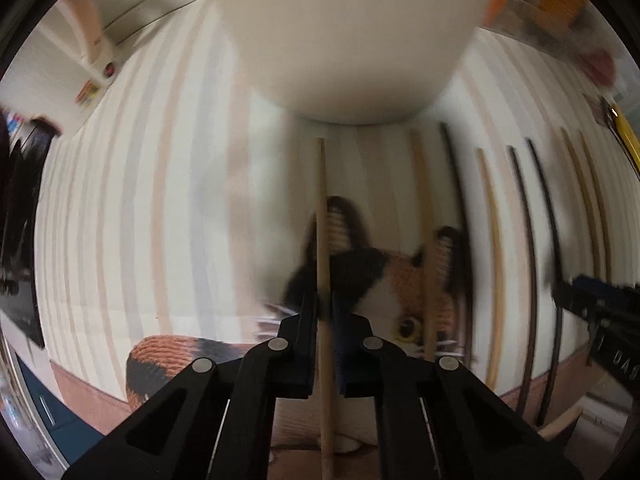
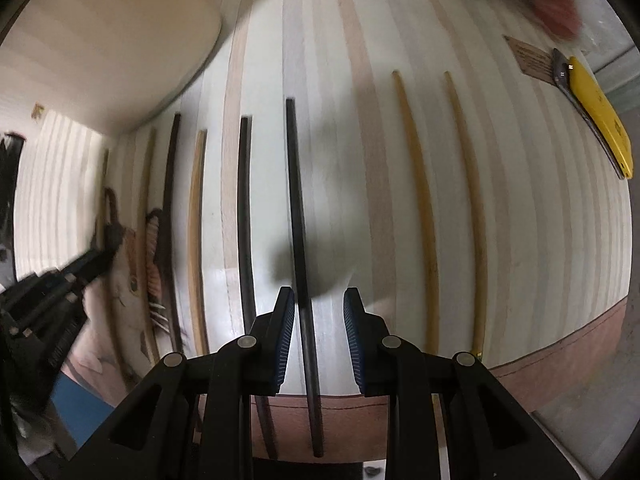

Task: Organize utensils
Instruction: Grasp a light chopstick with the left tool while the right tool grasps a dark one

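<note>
Left wrist view: left gripper [image 1: 325,316] has its fingers [image 1: 306,344] closed on a light wooden chopstick [image 1: 322,240], which runs straight up between them toward a big cream container [image 1: 348,40] filling the top of the frame; the stick's far tip ends just below the container's base; striped mat [image 1: 160,200] covers the surface, with a knitted cat-face piece [image 1: 400,284] lying on it just behind the fingers, blurred; more chopsticks lie in a row on the mat to the right, light ones [image 1: 494,264] and dark ones [image 1: 528,264] mixed, roughly parallel; right gripper [image 1: 600,312] shows at the right edge, blurred. Right wrist view: right gripper [image 2: 319,308] has its fingers [image 2: 285,332] parted, blue pads visible, with a dark chopstick [image 2: 298,216] lying between them, close to the left pad; cannot tell if that pad touches it, the other pad is clear of it; a second dark chopstick [image 2: 245,216] lies just beside it on the left, then a light one [image 2: 197,220] and another dark one [image 2: 170,216]; two yellowish chopsticks [image 2: 420,208] lie apart to the right; yellow utility knife [image 2: 600,120] sits at the far right past the mat's corner; cream container in the upper left; left gripper [image 2: 80,272] enters at the left edge, blurred, over the cat piece.
</note>
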`<state>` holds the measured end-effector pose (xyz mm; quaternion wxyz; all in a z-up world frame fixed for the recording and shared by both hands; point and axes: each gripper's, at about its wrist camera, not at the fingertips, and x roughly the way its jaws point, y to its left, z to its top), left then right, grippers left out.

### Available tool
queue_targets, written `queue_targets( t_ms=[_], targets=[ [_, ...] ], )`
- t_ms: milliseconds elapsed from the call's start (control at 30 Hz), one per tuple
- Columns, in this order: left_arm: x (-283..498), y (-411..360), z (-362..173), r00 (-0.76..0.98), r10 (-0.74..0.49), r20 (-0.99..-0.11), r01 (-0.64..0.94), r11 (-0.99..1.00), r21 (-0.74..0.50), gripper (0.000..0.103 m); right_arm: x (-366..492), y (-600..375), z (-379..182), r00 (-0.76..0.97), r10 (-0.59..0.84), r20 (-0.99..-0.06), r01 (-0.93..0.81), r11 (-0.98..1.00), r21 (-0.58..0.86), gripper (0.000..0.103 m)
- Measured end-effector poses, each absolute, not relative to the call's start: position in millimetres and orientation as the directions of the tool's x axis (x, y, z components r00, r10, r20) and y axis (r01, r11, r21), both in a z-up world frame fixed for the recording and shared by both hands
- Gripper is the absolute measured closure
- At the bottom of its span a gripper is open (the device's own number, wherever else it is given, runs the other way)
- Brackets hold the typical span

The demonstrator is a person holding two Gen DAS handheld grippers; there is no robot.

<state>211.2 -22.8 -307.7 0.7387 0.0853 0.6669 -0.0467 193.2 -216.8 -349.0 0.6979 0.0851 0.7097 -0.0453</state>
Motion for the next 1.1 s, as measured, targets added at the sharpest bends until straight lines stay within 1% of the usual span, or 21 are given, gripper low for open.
queue_targets(
  t_ms=[33, 67, 100, 133, 167, 233, 300, 433, 533, 733, 833, 933, 1100],
  targets=[
    [213.3, -14.8, -309.8, 0.102, 0.046, -0.994, 0.157, 0.986, 0.061, 0.098, 193.8, -213.7, -350.8, -0.007, 0.048, -0.999, 0.171, 0.984, 0.046, 0.076],
    [214.6, -4.4, -309.8, 0.095, 0.047, -0.994, 0.125, 0.990, 0.059, 0.098, 194.5, -210.4, -351.7, -0.010, 0.034, -0.999, 0.156, 0.987, 0.032, 0.080],
    [216.4, 7.0, -310.9, 0.085, 0.047, -0.995, 0.084, 0.995, 0.055, 0.098, 195.1, -207.5, -352.1, -0.011, 0.021, -1.000, 0.154, 0.988, 0.019, 0.084],
    [217.3, 18.6, -311.6, 0.070, 0.040, -0.997, 0.039, 0.998, 0.043, 0.098, 195.1, -207.7, -351.9, -0.005, 0.013, -1.000, 0.166, 0.986, 0.012, 0.096],
    [218.0, 26.6, -312.4, 0.060, 0.031, -0.998, 0.012, 0.999, 0.032, 0.098, 194.1, -209.8, -353.2, -0.007, 0.005, -1.000, 0.190, 0.982, 0.004, 0.097],
    [218.4, 34.3, -313.1, 0.049, 0.008, -0.999, -0.002, 1.000, 0.008, 0.097, 193.1, -216.0, -354.1, 0.001, 0.017, -1.000, 0.240, 0.971, 0.017, 0.097],
    [218.5, 38.3, -313.6, 0.048, 0.001, -0.999, 0.005, 1.000, 0.001, 0.097, 194.9, -218.7, -354.9, -0.005, 0.023, -1.000, 0.247, 0.969, 0.021, 0.097],
    [218.7, 37.4, -312.5, 0.045, 0.023, -0.999, 0.056, 0.998, 0.025, 0.097, 204.5, -216.9, -357.2, -0.042, 0.029, -0.999, 0.227, 0.974, 0.019, 0.096],
    [219.7, 35.8, -311.4, 0.040, 0.021, -0.999, 0.061, 0.998, 0.024, 0.097, 216.8, -217.0, -358.0, -0.055, 0.031, -0.998, 0.225, 0.974, 0.018, 0.095],
    [227.5, 24.1, -314.9, 0.045, 0.026, -0.999, 0.080, 0.996, 0.030, 0.097, 218.2, -200.8, -361.0, -0.054, -0.030, -0.998, 0.177, 0.983, -0.040, 0.094],
    [228.3, 21.6, -314.3, 0.058, 0.024, -0.998, 0.067, 0.997, 0.028, 0.098, 215.1, -191.7, -361.5, -0.036, -0.042, -0.998, 0.162, 0.986, -0.048, 0.096],
    [222.8, 25.6, -312.8, 0.045, 0.018, -0.999, 0.049, 0.999, 0.020, 0.098, 207.4, -186.8, -356.0, -0.058, -0.008, -0.998, 0.161, 0.987, -0.017, 0.096],
    [205.4, 44.3, -314.7, -0.022, -0.065, -0.998, -0.015, 0.998, -0.064, 0.098, 183.3, -179.3, -355.7, -0.095, 0.065, -0.993, 0.164, 0.985, 0.049, 0.096]
  ],
)
